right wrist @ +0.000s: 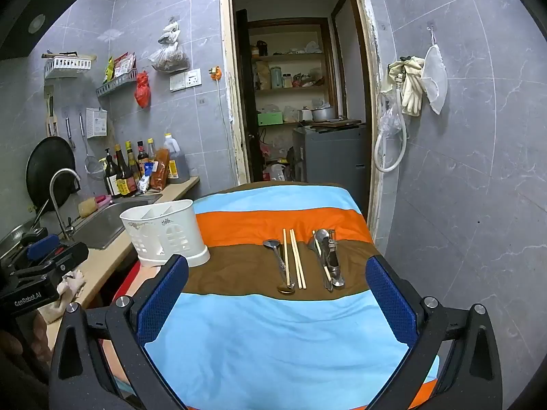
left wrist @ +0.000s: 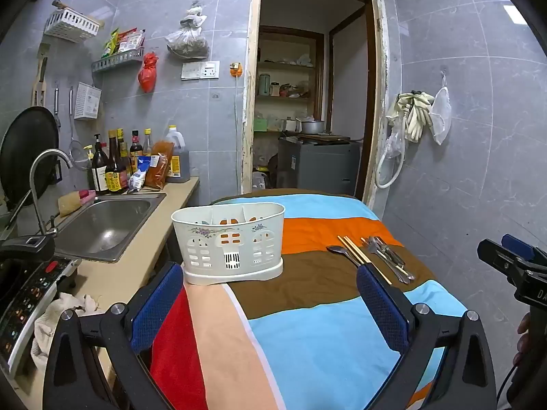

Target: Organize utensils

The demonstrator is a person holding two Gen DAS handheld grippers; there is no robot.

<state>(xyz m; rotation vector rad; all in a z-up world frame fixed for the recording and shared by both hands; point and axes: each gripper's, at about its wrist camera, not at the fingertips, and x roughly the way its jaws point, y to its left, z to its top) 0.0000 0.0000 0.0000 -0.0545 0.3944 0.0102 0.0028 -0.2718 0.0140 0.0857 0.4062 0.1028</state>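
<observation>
Striped cloth [right wrist: 273, 324] in blue, orange, brown, peach and red covers the tabletop that carries everything for the task. White plastic utensil caddy [left wrist: 228, 242] stands upright on the left part of the cloth, at the edge nearest the counter, its divided compartments showing no utensils from here. To its left runs a beige counter [left wrist: 136, 273] with a steel sink [left wrist: 106, 225], a curved faucet [left wrist: 41, 177], a cluster of sauce bottles [left wrist: 116, 164] against the tiled wall, and a crumpled rag [left wrist: 58, 317] near the front edge.

On the brown stripe, right of the caddy and well apart from it, lie the utensils. A metal spoon [right wrist: 278, 259] and a pair of wooden chopsticks [right wrist: 295, 259] rest side by side, long axes running away from the camera toward the open doorway [right wrist: 297, 85]; the spoon's bowl sits at the far end, and a second bowl-like end shows near the chopsticks' near tips. Just to their right is a bundle of metal cutlery [right wrist: 328, 259], parallel to them, with one more pale stick among it. Nothing stands between caddy and utensils but bare cloth.

Both tools hover above the near end of the cloth. The left gripper [left wrist: 270, 307] has its jaws spread wide with nothing between them, and the right gripper [right wrist: 277, 307] likewise stands wide apart and empty.
</observation>
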